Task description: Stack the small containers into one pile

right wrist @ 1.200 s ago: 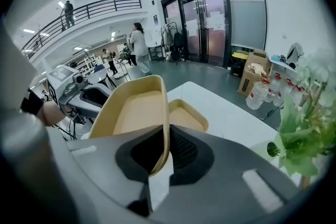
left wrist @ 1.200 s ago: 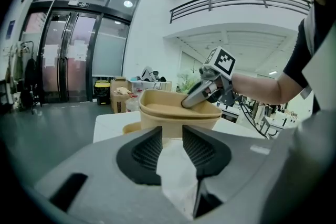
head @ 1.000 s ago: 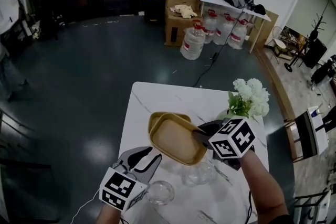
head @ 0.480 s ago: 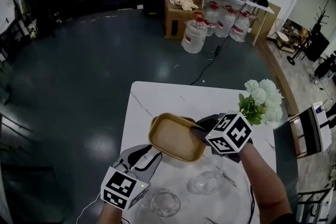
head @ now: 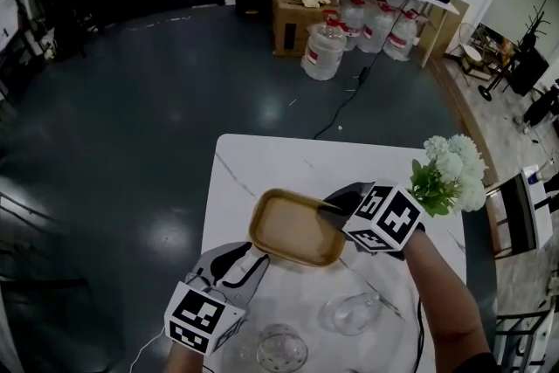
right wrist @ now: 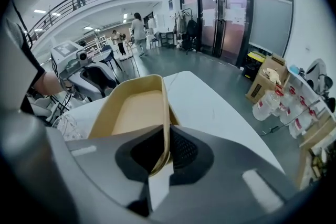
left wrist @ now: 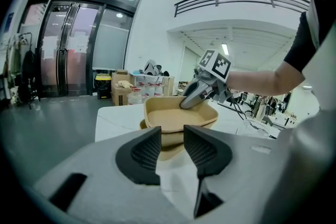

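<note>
A tan container (head: 295,230) sits nested in a second tan container (left wrist: 167,143), whose rim shows just beneath it, on the white marble table (head: 262,162). My right gripper (head: 332,208) is shut on the top container's right rim; the rim (right wrist: 167,113) runs straight between its pads. My left gripper (head: 247,260) stands open just short of the stack's near-left corner, touching nothing. In the left gripper view the stack (left wrist: 181,115) lies beyond the open left gripper (left wrist: 172,150), with the right gripper (left wrist: 191,99) on its far rim.
Two clear glass vessels (head: 281,351) (head: 354,310) stand on the table near me, behind the stack. White flowers (head: 450,175) stand at the table's right edge. Water bottles (head: 325,52) and boxes sit on the floor far beyond the table.
The right gripper has lowered the top container from a tilted, offset pose onto the lower one, so only one outline shows. The left gripper stays beside the stack.
</note>
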The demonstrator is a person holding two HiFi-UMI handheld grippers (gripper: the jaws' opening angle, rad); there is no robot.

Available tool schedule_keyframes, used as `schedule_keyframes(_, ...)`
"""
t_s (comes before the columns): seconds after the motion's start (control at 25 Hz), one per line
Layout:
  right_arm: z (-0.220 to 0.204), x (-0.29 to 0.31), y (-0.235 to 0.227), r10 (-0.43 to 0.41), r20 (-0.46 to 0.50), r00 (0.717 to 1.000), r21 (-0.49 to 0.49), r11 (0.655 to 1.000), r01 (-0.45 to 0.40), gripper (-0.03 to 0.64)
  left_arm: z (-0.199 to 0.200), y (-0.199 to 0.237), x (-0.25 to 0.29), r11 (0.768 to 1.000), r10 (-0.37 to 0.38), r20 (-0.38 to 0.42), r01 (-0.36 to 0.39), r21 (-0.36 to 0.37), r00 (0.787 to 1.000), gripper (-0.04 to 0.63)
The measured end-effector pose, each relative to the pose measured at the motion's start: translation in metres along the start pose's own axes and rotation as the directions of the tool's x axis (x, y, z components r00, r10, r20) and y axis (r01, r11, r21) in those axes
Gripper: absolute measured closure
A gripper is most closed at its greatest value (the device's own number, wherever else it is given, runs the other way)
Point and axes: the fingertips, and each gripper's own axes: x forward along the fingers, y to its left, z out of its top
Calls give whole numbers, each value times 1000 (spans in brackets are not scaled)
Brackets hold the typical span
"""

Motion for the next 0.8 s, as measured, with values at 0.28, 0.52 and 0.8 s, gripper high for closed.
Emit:
schedule_keyframes(0.28,2,6,-6,60,-42,997,-116,991,-65,603,1,6,8,1000,-18,0,18,-3,1000,460)
schedule_keyframes(0.52,4,9,-6,99,-60,993,-187,976,-109,603,6,11,11,999,-32,32,31,16,999,456)
schedule_keyframes(0.8,-1,19,-3,124,-121,985,-255,955,-152,601,8,12,14,999,-33,20,33,20,999,451)
